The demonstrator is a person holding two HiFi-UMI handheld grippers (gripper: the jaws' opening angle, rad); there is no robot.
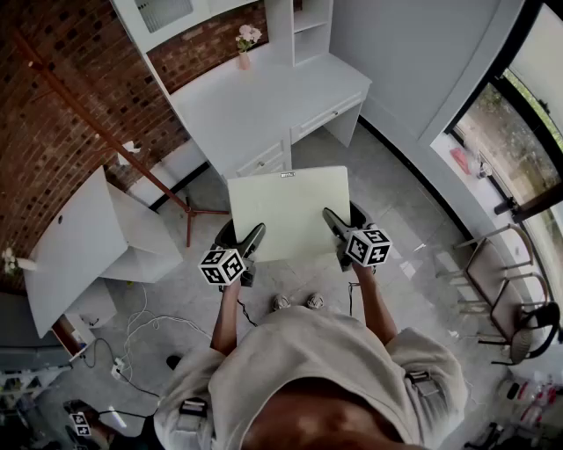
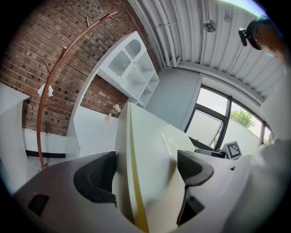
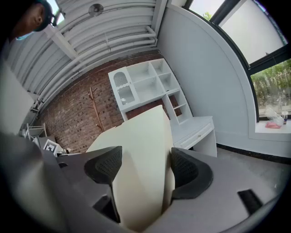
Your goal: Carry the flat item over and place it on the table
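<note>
flat cream board (image 1: 288, 211) hangs level in the air in front of the person, clamped near its two closer corners. the left gripper (image 1: 253, 237) has its jaws spread wide and pressed on the board's left side. the right gripper (image 1: 334, 224) grips the right side the same way, dark pads against both faces of the panel. the carry appears to be partway done: the board is up and looks secure, but it hangs over bare grey floor (image 1: 396, 206), just beyond the person's shoes (image 1: 295, 301), and touches no furniture. what is left is the walk forward, the lowering and the release. the likely landing spot, a long white desk (image 1: 264, 110), stands ahead against the wall, its top almost bare apart from a pink vase of flowers (image 1: 245, 46) at the far edge. a second white table (image 1: 75, 233) sits off to the left, with white cables (image 1: 141, 330) trailing on the floor near it and a copper coat stand (image 1: 132, 141) between the two. behind rise a red brick wall (image 1: 62, 105) and white shelving (image 1: 303, 26); tall windows (image 1: 506, 119) and metal-framed chairs (image 1: 506, 272) fill the right side
</note>
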